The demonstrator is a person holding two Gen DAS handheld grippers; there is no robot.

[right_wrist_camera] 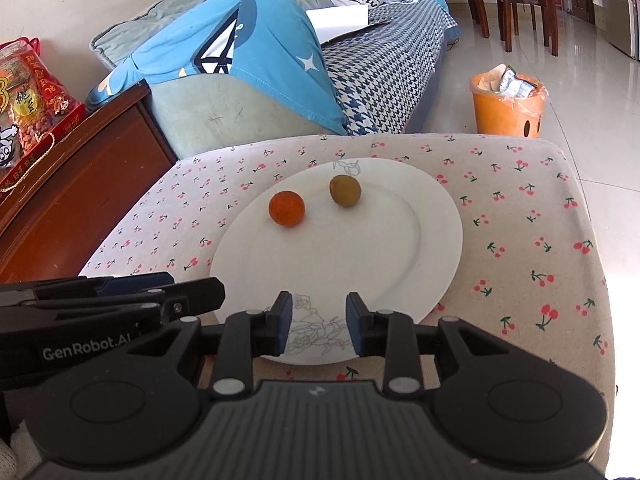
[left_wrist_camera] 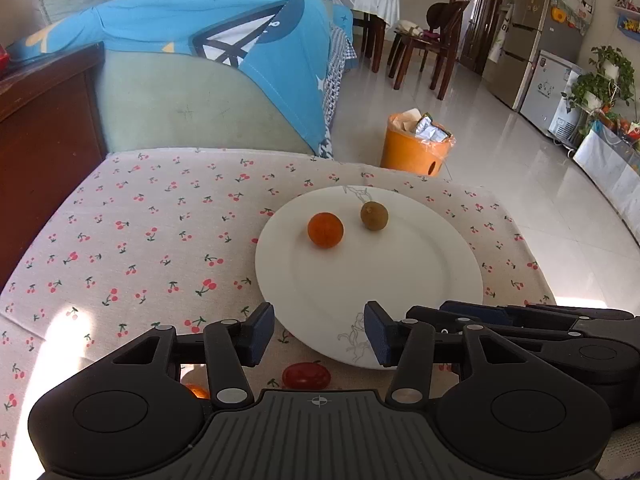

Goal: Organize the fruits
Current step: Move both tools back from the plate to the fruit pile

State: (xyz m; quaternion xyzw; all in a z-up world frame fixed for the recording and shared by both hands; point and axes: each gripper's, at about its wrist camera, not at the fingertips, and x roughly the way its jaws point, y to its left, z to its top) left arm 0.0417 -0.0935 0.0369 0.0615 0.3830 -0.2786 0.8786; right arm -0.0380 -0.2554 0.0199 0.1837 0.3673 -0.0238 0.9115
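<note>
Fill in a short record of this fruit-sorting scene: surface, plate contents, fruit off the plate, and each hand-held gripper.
surface: cherry-print tablecloth
plate: white plate holding an orange fruit and a kiwi, apart
off plate: red tomato and a second, partly hidden orange fruit, both on the cloth
left hand-held gripper: open, empty
right hand-held gripper: open, empty, over the plate's near rim

Left wrist view: low, close, angled down across the bench (left_wrist_camera: 160,240). Right wrist view: same, from beside it. Shared: white plate (left_wrist_camera: 400,280) (right_wrist_camera: 400,240), sofa (left_wrist_camera: 180,112) (right_wrist_camera: 208,112).
</note>
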